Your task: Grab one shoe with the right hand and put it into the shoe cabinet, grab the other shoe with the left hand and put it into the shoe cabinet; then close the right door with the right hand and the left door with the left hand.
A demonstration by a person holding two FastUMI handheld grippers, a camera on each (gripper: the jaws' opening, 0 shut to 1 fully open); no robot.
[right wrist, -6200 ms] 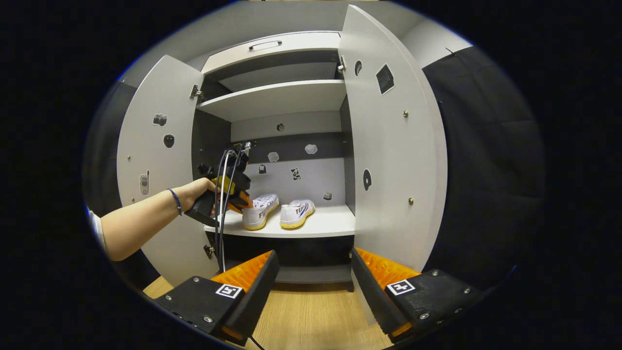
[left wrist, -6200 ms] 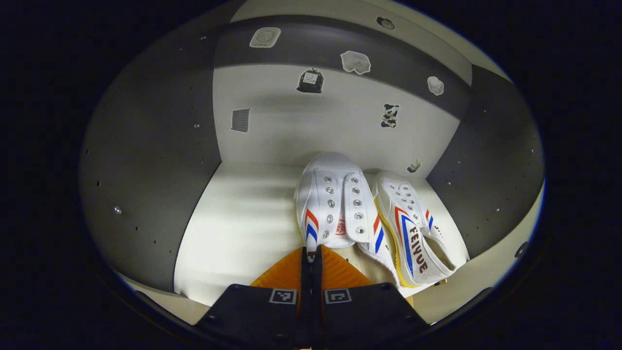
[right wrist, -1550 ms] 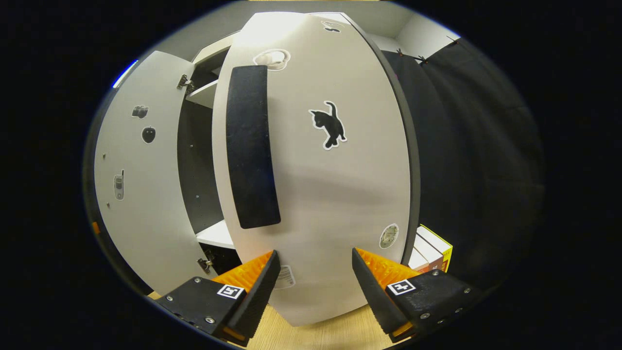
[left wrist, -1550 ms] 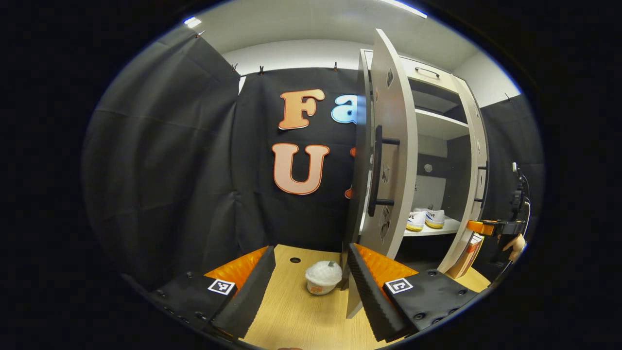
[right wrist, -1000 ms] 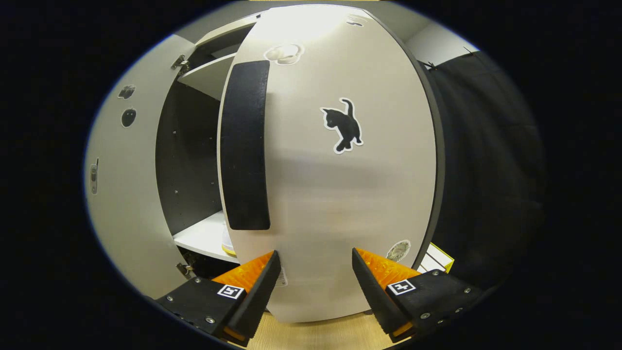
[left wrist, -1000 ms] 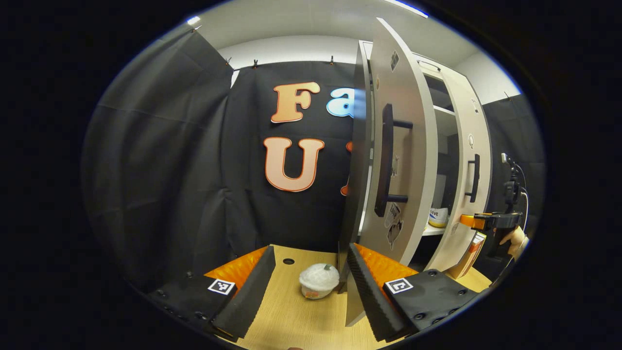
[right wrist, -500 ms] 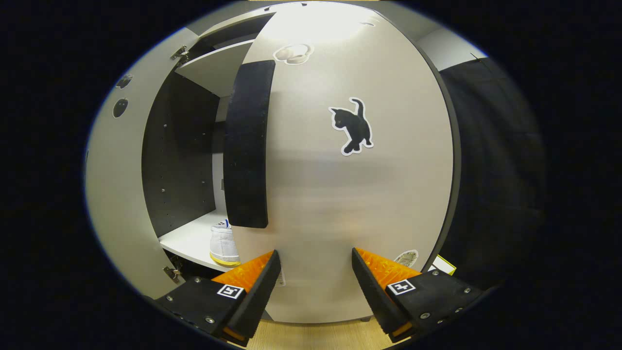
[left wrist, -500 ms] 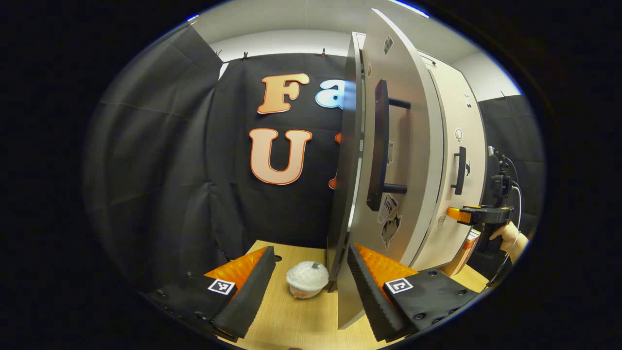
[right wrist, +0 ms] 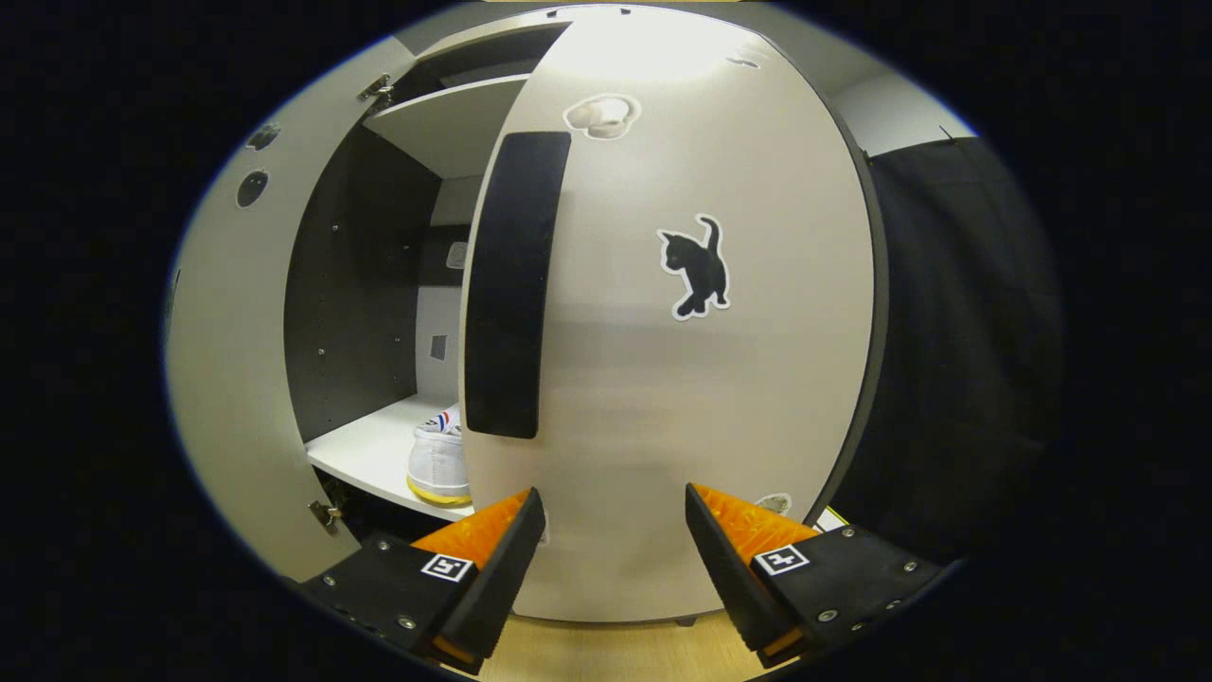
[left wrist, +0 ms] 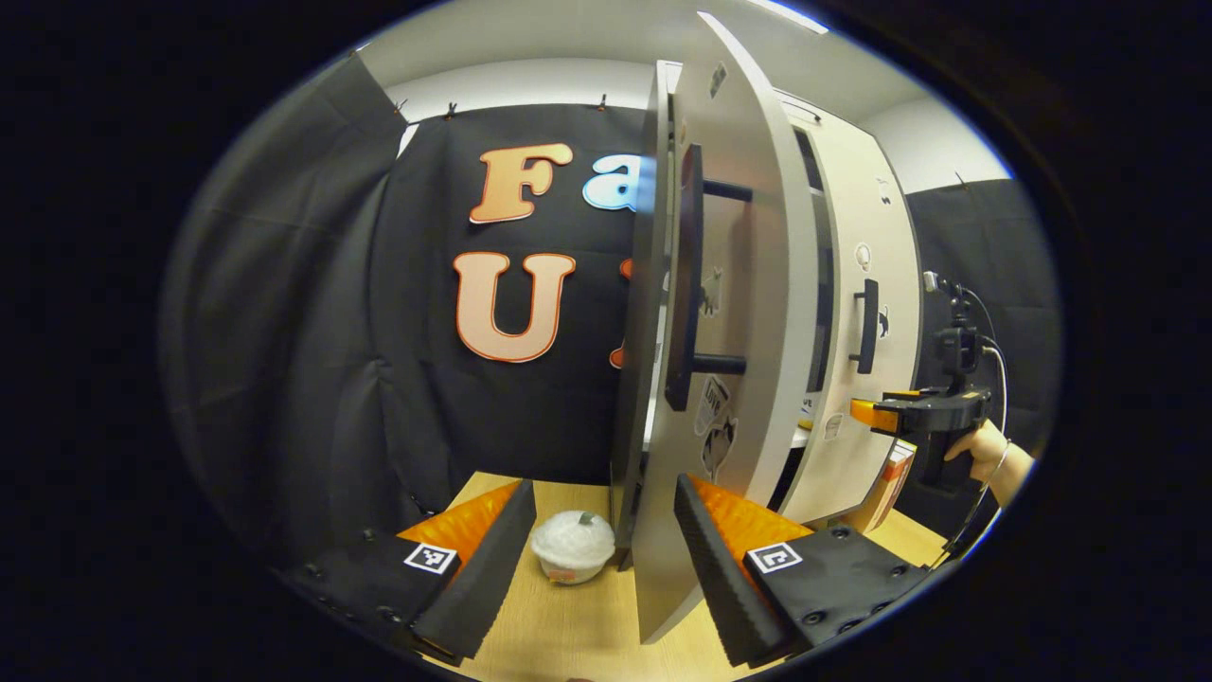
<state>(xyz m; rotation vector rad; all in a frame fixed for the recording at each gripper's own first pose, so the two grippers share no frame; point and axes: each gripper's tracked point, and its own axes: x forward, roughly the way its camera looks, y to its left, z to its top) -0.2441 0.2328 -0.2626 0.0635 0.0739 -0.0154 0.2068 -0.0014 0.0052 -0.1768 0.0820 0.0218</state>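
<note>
In the right gripper view the right door (right wrist: pixel 663 398) of the shoe cabinet stands close ahead, with a black handle (right wrist: pixel 511 284) and a cat sticker. My right gripper (right wrist: pixel 611 511) is open, its fingertips at the door's lower face. Through the gap left of the door, one white shoe's heel (right wrist: pixel 437 464) rests on the shelf (right wrist: pixel 365 450). In the left gripper view the left door (left wrist: pixel 748 313) is nearly edge-on, partly open. My left gripper (left wrist: pixel 601 540) is open around its lower edge. Farther right, the right gripper (left wrist: pixel 909 412) is held by a hand against the right door (left wrist: pixel 852 398).
A white lidded cup (left wrist: pixel 573 547) sits on the wooden floor (left wrist: pixel 578 635) between my left gripper's fingers, beside the left door's foot. A yellow box (left wrist: pixel 890 478) leans by the cabinet's right side. Black cloth walls stand behind and on both sides.
Both doors have swung further toward the cabinet. The gap beside the right door has narrowed, and the left door has turned more edge-on in the left gripper view. Both grippers stay open.
</note>
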